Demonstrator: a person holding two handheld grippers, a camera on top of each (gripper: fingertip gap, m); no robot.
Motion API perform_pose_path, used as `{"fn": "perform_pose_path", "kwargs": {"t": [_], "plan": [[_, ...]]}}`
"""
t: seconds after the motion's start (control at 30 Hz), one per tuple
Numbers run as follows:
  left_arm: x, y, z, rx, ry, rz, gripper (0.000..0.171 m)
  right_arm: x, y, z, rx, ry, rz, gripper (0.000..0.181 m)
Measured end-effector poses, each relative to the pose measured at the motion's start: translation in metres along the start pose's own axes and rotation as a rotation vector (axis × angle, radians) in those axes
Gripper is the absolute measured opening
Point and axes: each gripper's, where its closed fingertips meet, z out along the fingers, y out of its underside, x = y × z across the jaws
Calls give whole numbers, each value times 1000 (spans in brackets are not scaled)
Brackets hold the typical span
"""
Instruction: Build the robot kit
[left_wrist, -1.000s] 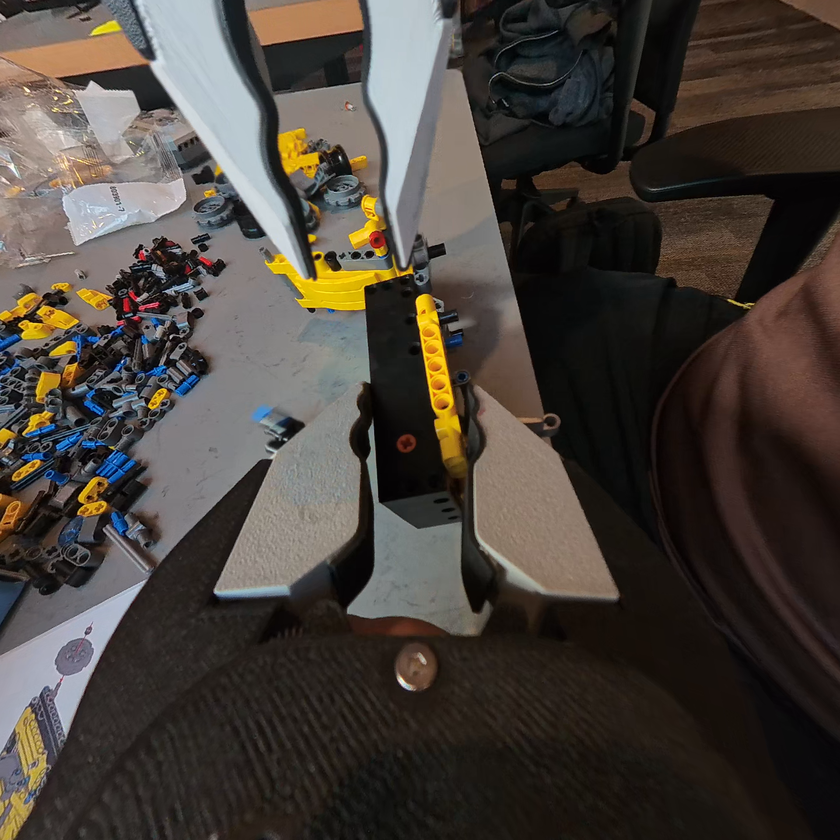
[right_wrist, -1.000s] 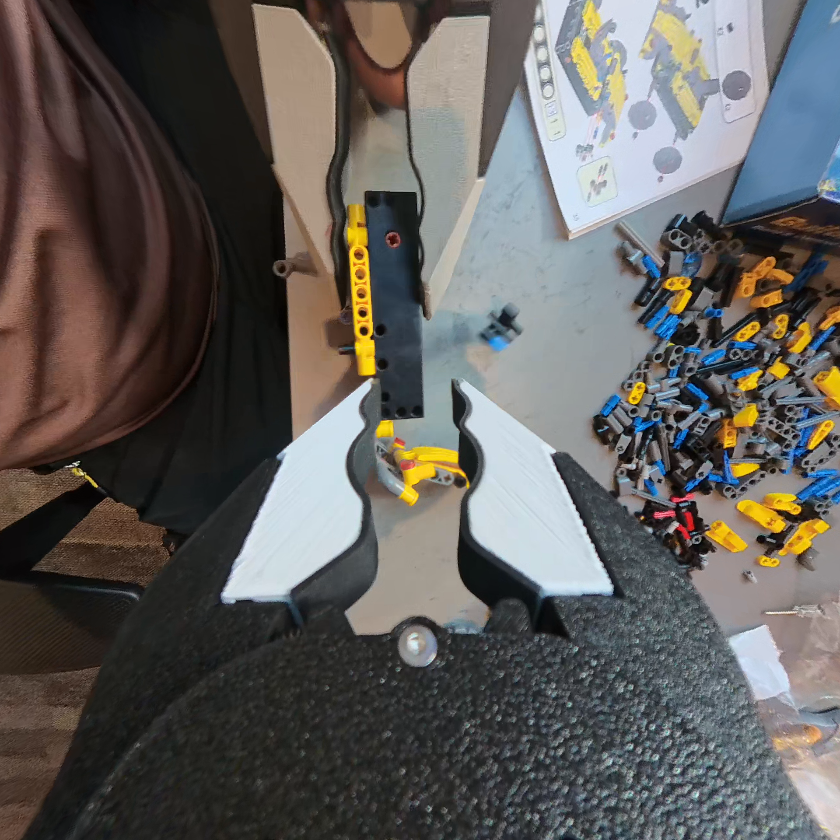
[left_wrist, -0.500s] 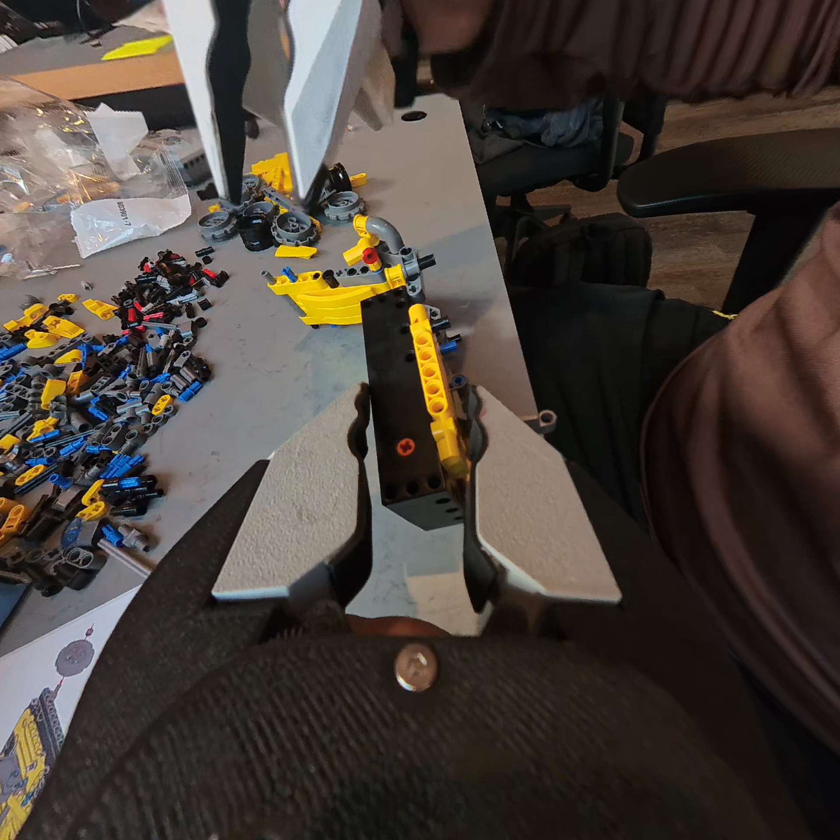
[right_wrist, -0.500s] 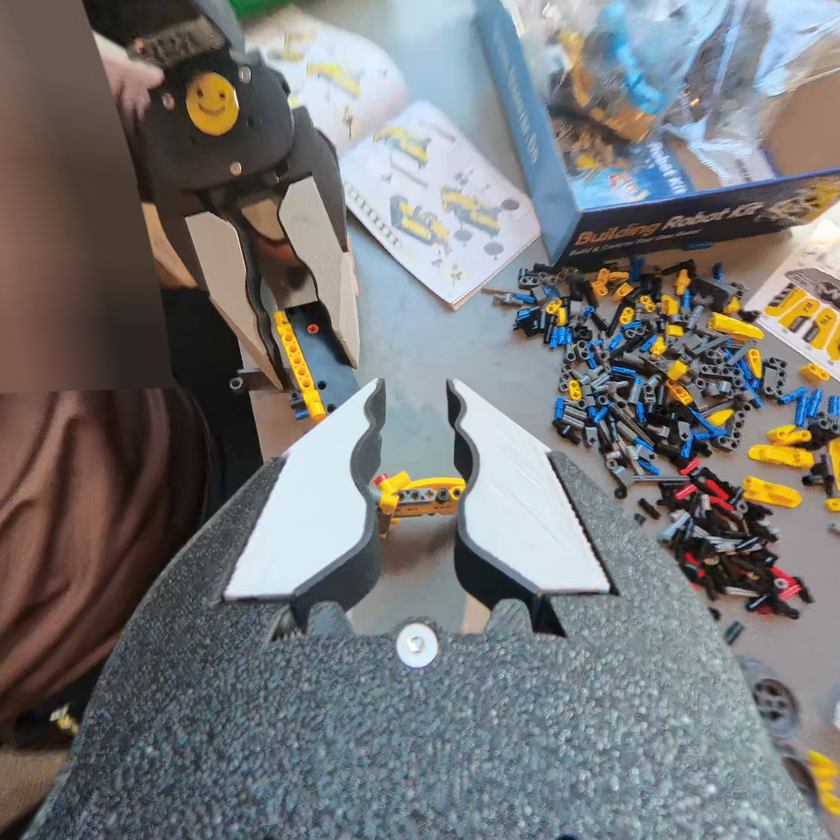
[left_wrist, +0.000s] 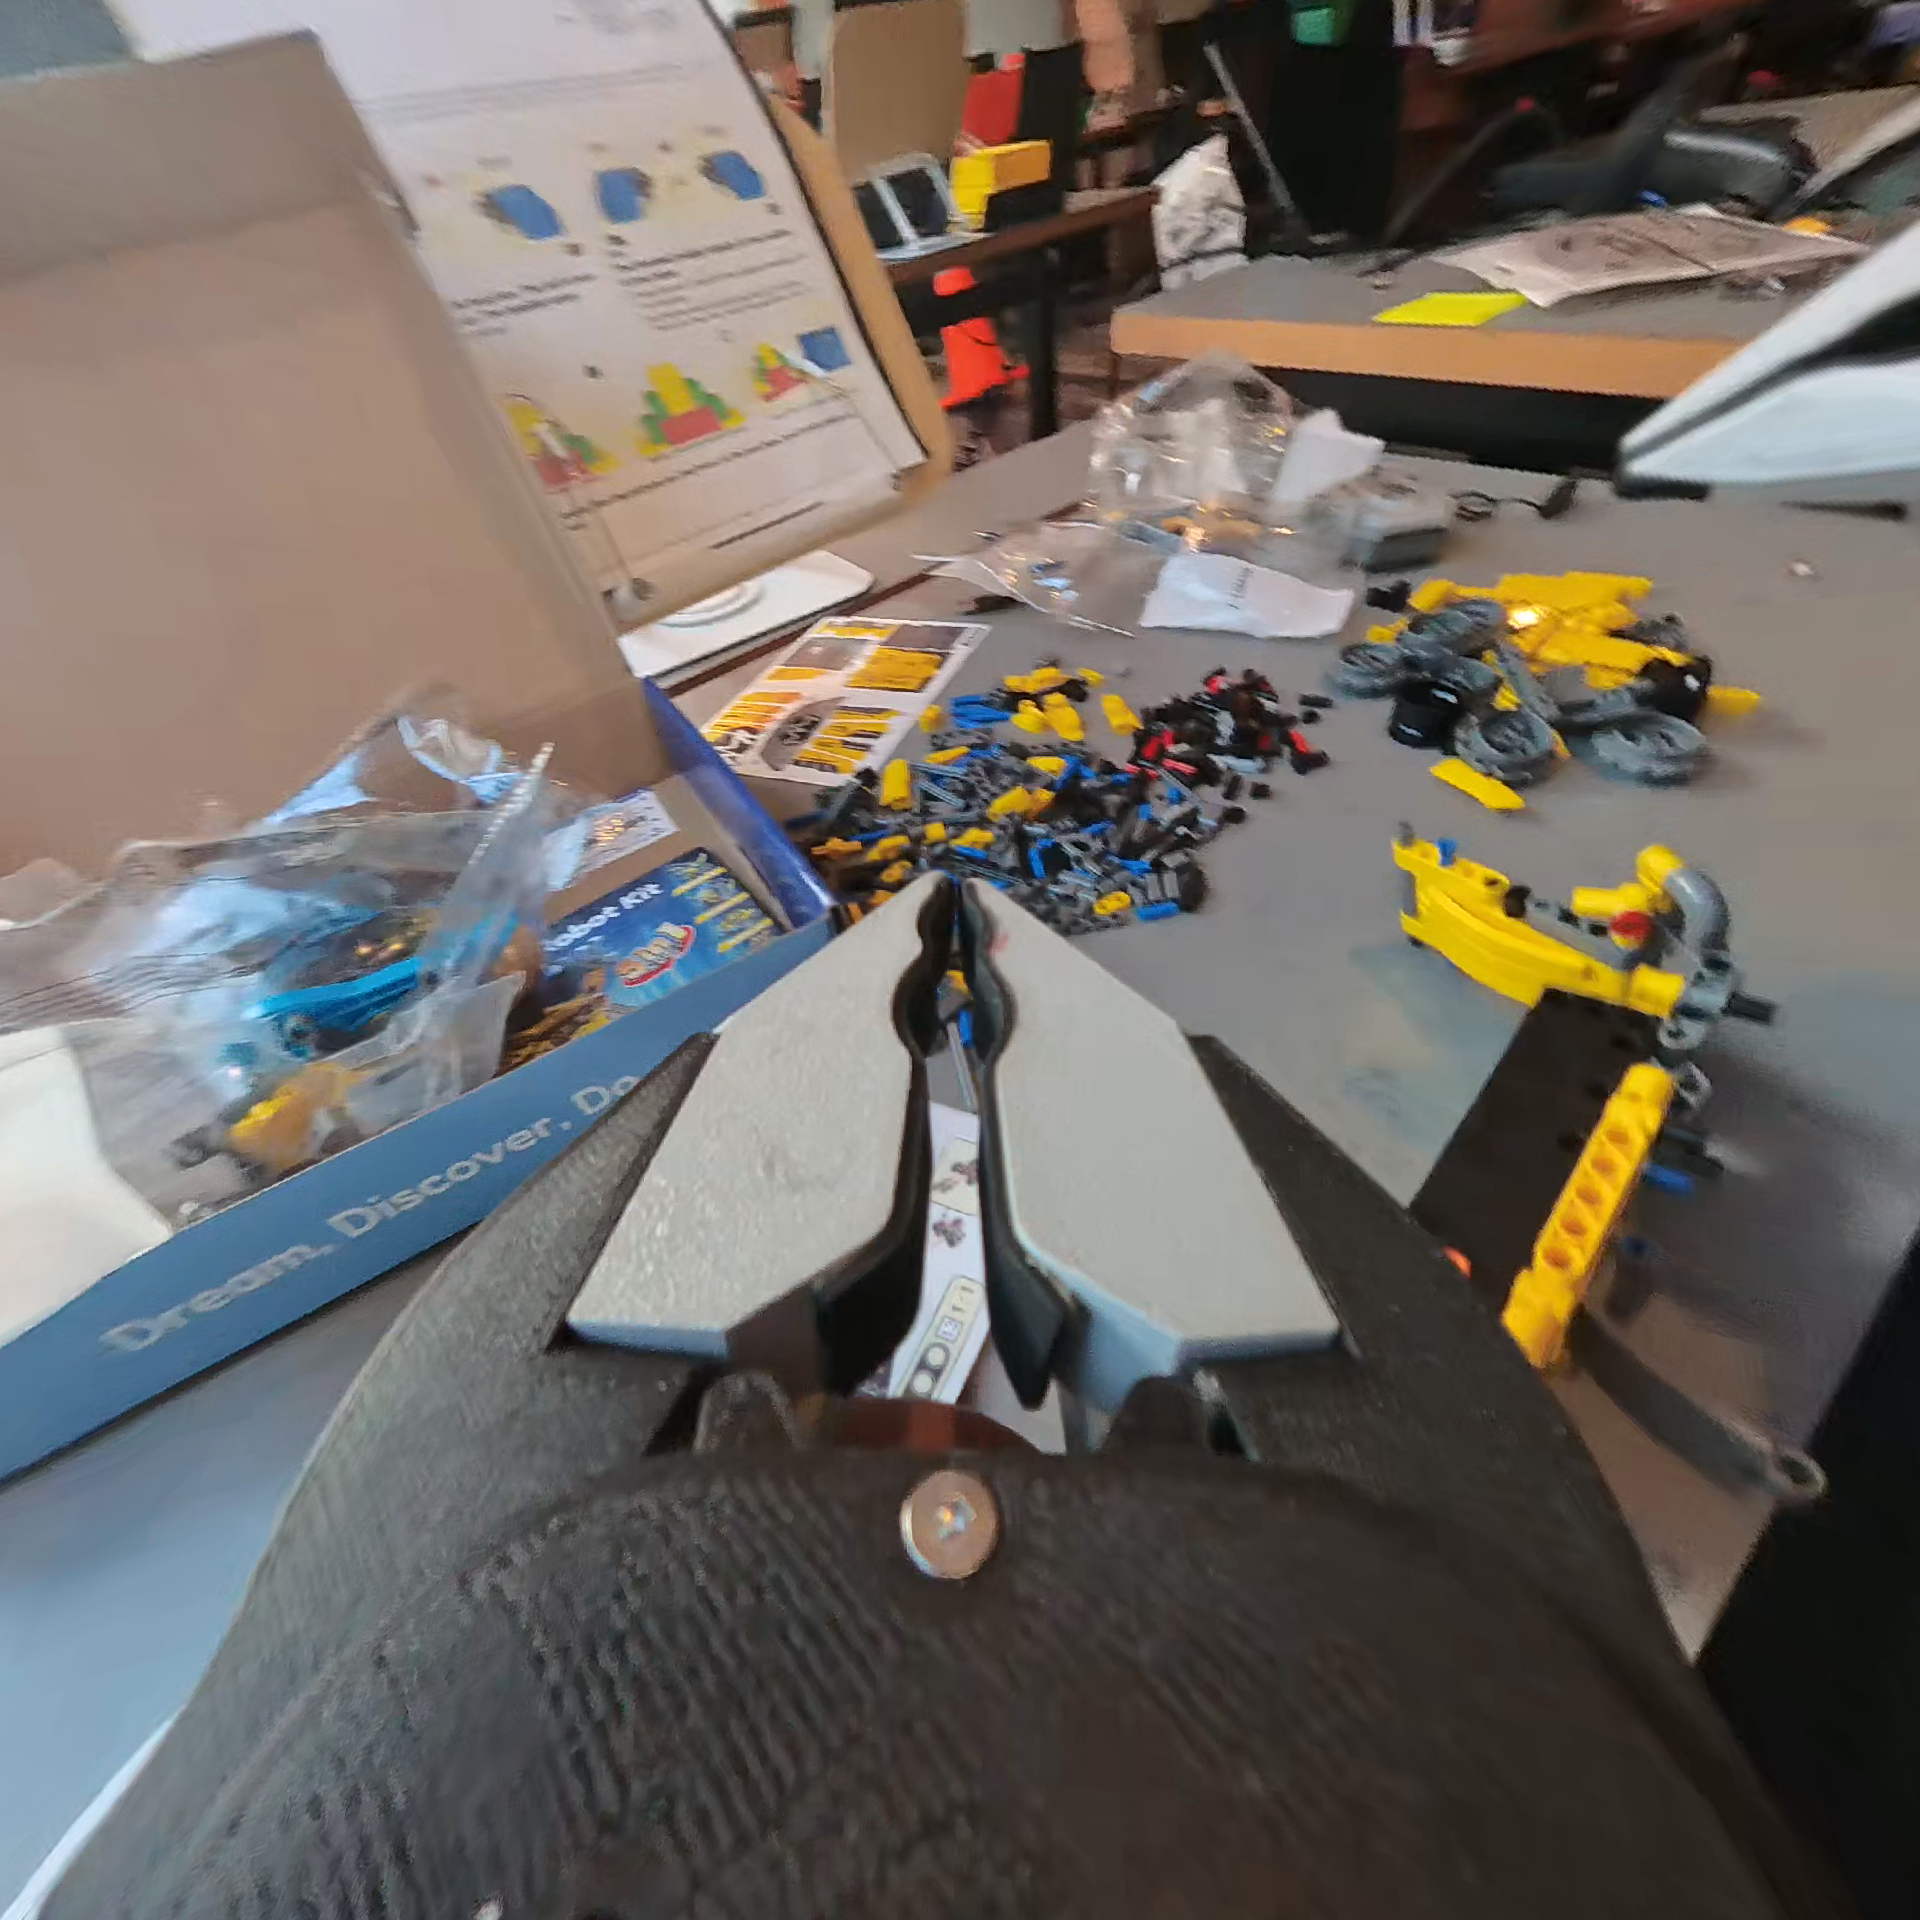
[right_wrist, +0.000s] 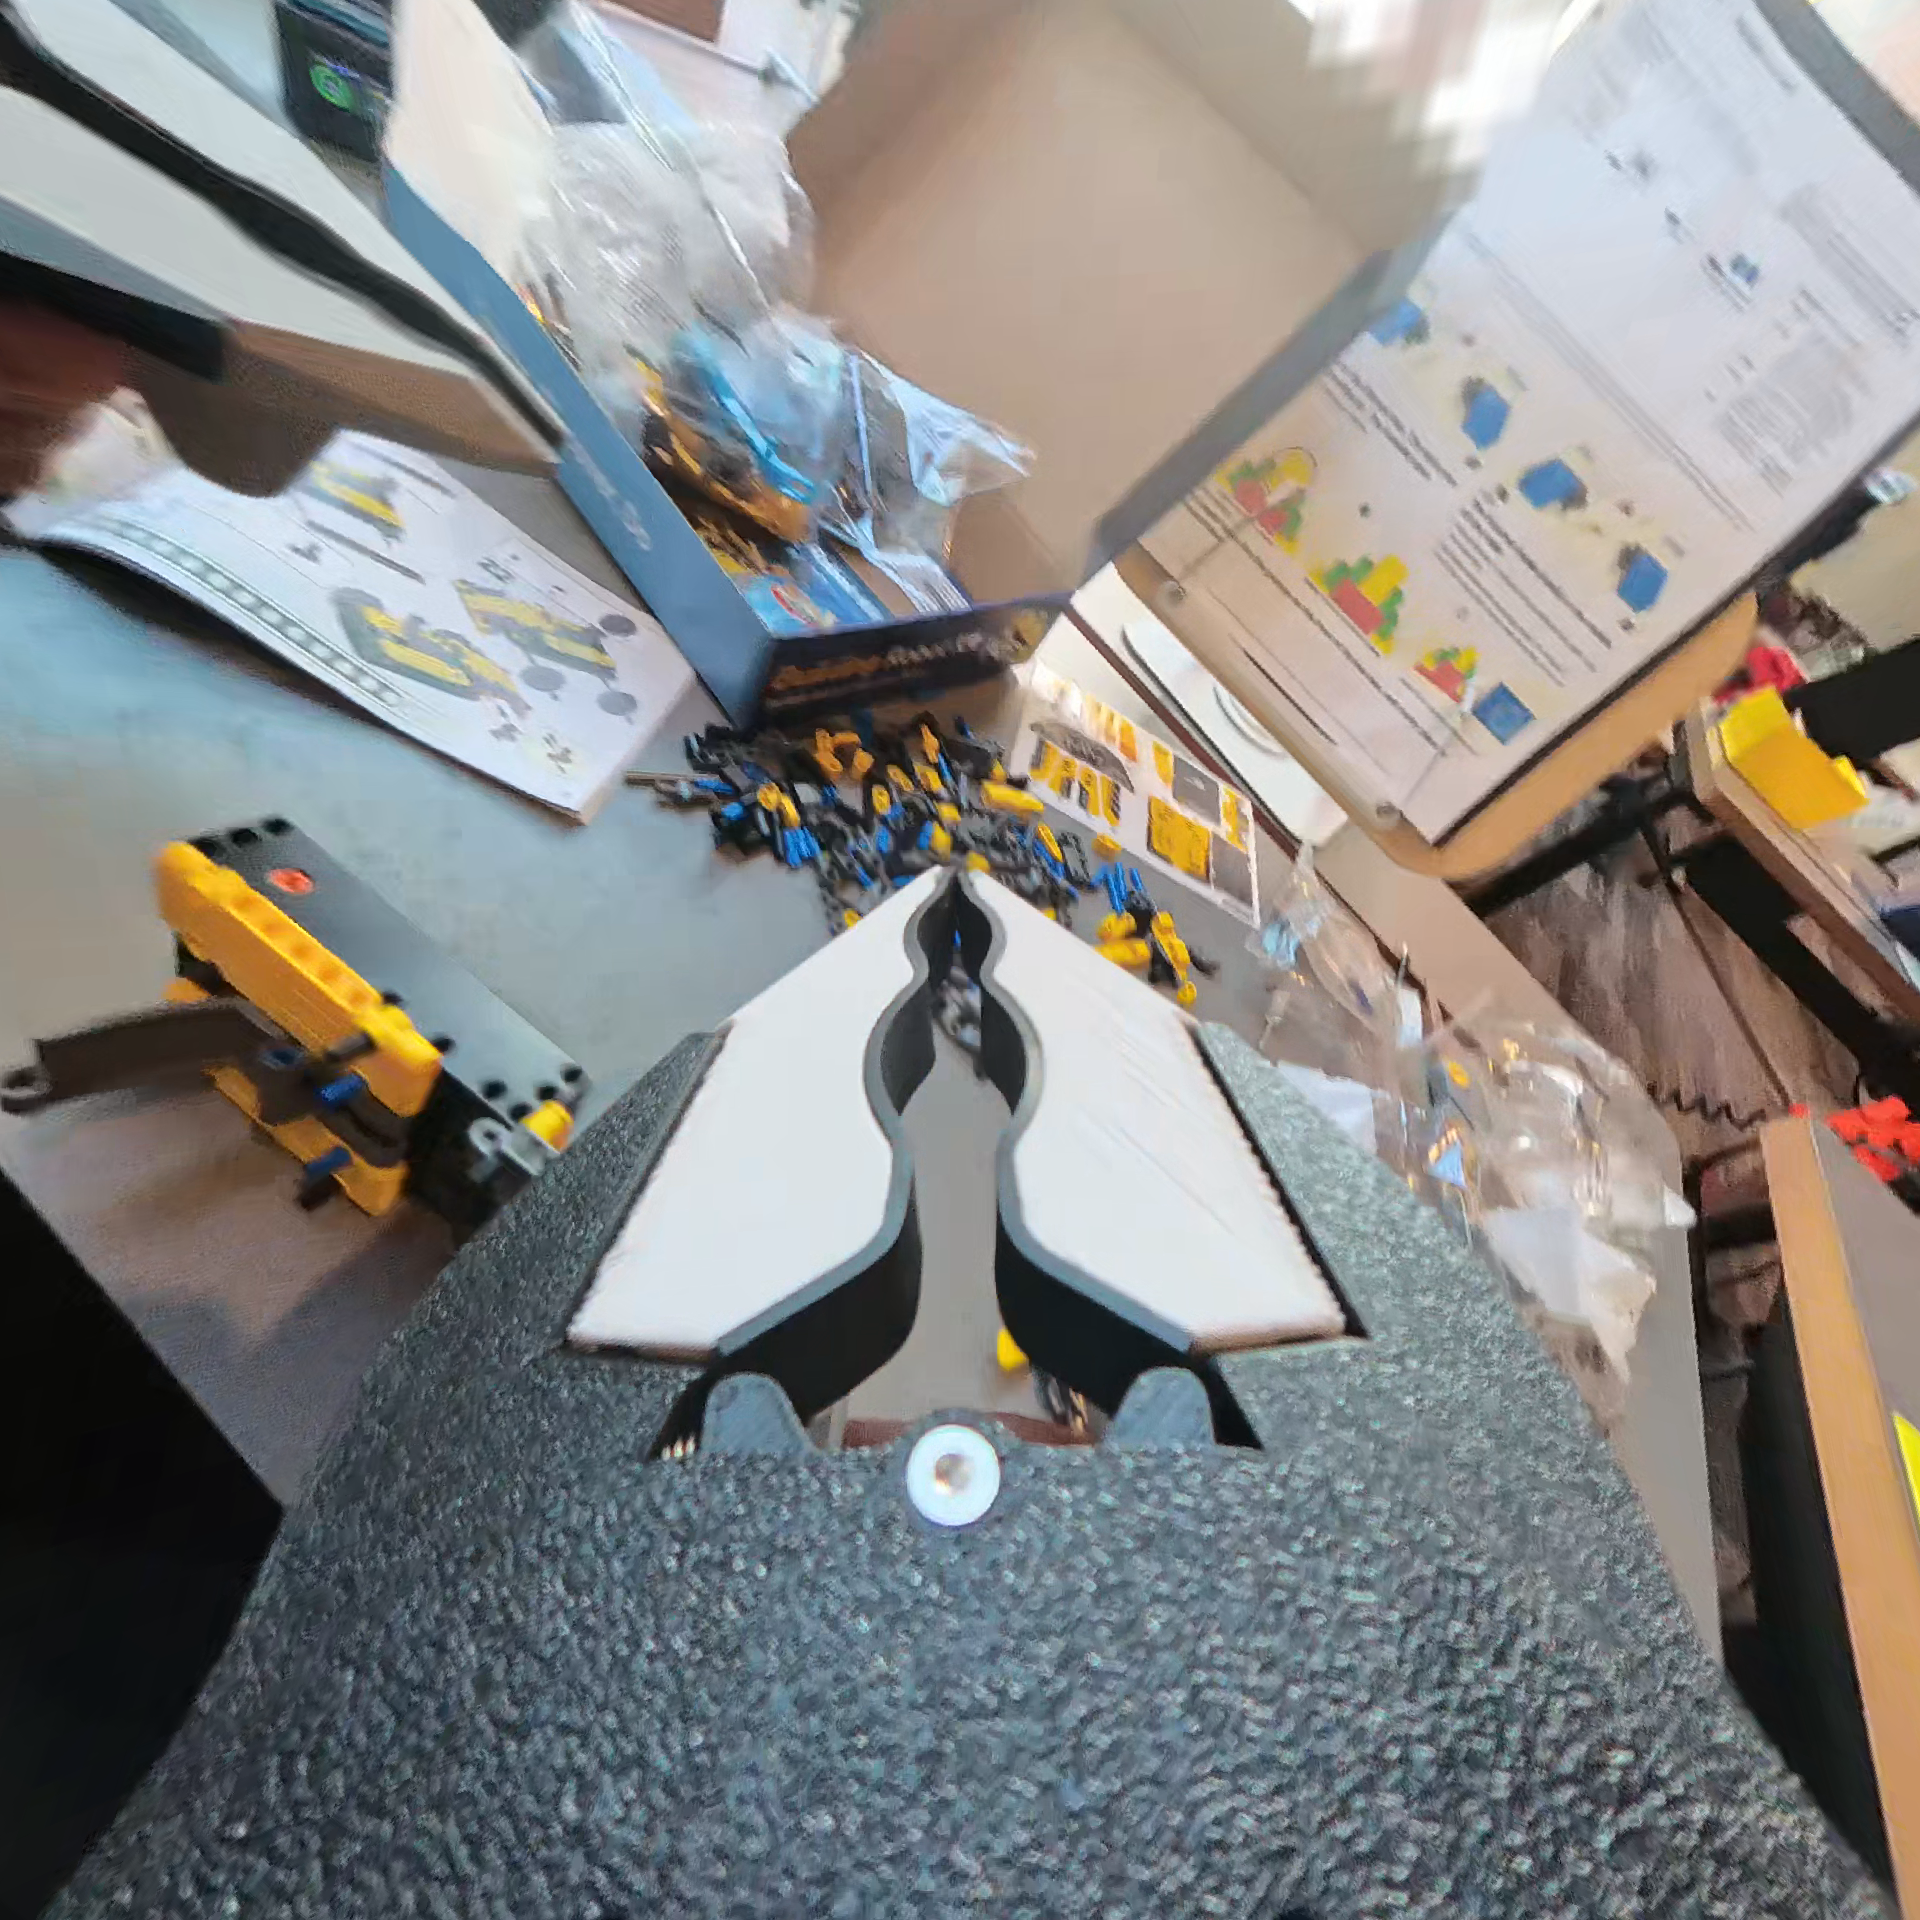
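- Left hand-held gripper: tips together, holding nothing, above the counter near the blue box.
- Right hand-held gripper: tips together, empty, over the loose parts pile.
- Black-and-yellow block lies on the counter's right edge, long axis running near to far.

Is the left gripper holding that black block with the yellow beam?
No, the left gripper is shut on nothing; the black block lies on the table beside it.
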Motion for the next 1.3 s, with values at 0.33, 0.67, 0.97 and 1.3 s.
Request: {"fn": "perform_pose_path", "kwargs": {"t": [0.33,0.67,0.97,1.3], "plan": [[-30,6,-37,-28,-455,27,0,-127,-111,-37,352,-306,-132,0],[-51,19,-68,-75,-618,94,0,-237,-142,-78,459,-580,-251,0],[-48,16,-42,-87,-673,231,0,-237,-127,-42,376,-432,-298,0],[-27,12,-2,-83,-584,367,0,-215,-103,-31,272,-355,-264,0]]}}
